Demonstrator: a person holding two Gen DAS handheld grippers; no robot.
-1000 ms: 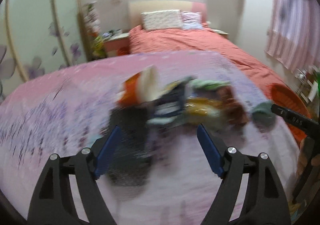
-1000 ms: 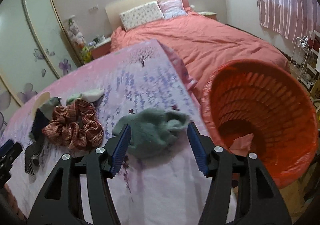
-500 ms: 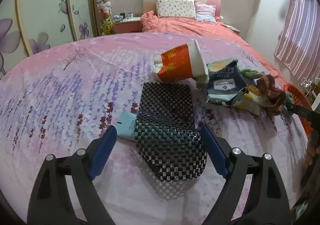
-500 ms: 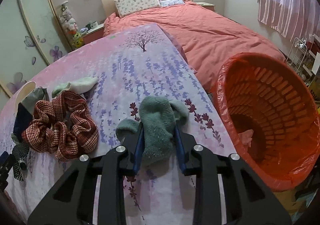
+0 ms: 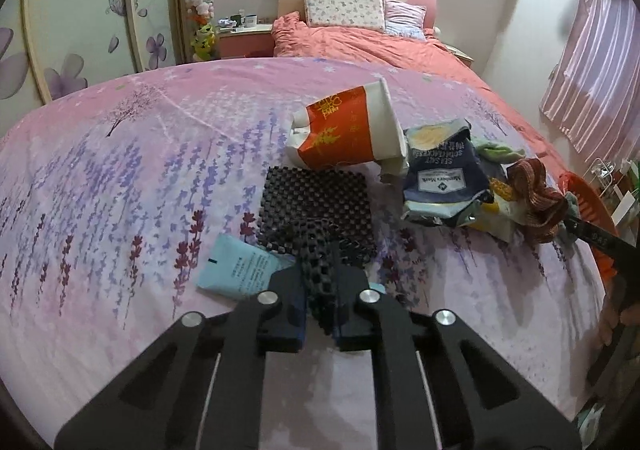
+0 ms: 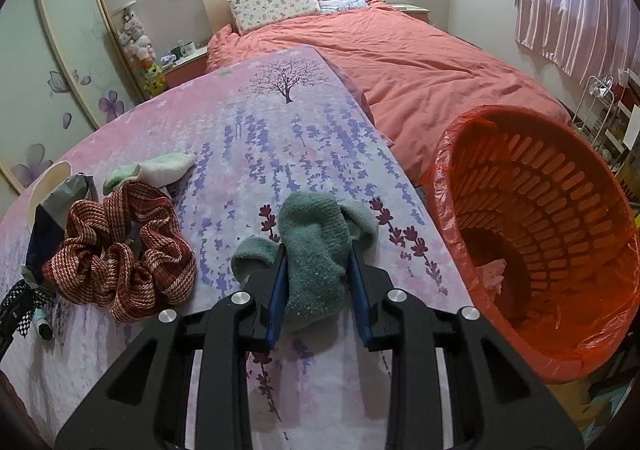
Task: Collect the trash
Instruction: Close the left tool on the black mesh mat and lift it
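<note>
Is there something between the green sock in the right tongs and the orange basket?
Nothing visible. The right tongs hold the green sock on the bedspread; the orange basket stands open just beyond the bed's edge, to the right.

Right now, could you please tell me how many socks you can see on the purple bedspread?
2. A grey-green sock is clamped in the right claw near the orange bin. A pale green sock lies behind the red scrunchie. Others may be hidden under the litter.
</note>
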